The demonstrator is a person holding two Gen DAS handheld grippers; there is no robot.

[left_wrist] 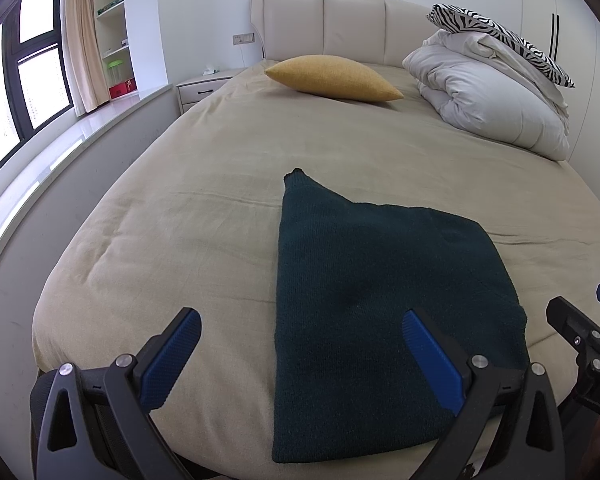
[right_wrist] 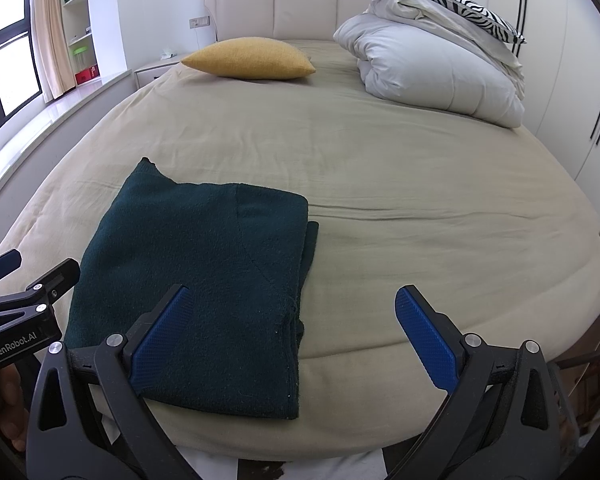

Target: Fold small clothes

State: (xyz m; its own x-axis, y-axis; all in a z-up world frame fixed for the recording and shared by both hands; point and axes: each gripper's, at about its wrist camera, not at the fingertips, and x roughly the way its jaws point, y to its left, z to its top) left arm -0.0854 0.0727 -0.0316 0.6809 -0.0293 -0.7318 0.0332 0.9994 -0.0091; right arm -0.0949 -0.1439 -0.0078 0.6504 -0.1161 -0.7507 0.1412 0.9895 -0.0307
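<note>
A dark green knitted garment [left_wrist: 380,300] lies folded flat on the beige bed [left_wrist: 180,220], near its front edge; one narrow end sticks out at its far left corner. It also shows in the right wrist view [right_wrist: 204,280]. My left gripper [left_wrist: 300,324] is open and empty, above the garment's near left edge. My right gripper [right_wrist: 292,300] is open and empty, above the garment's near right edge. Each gripper shows at the edge of the other's view: the right gripper [left_wrist: 580,312] and the left gripper [right_wrist: 32,272].
A yellow pillow [left_wrist: 332,78] lies at the head of the bed. A folded white duvet [left_wrist: 492,96] with a zebra-striped pillow [left_wrist: 500,32] on top sits at the far right. A window ledge [left_wrist: 60,152] and nightstand [left_wrist: 204,86] stand to the left.
</note>
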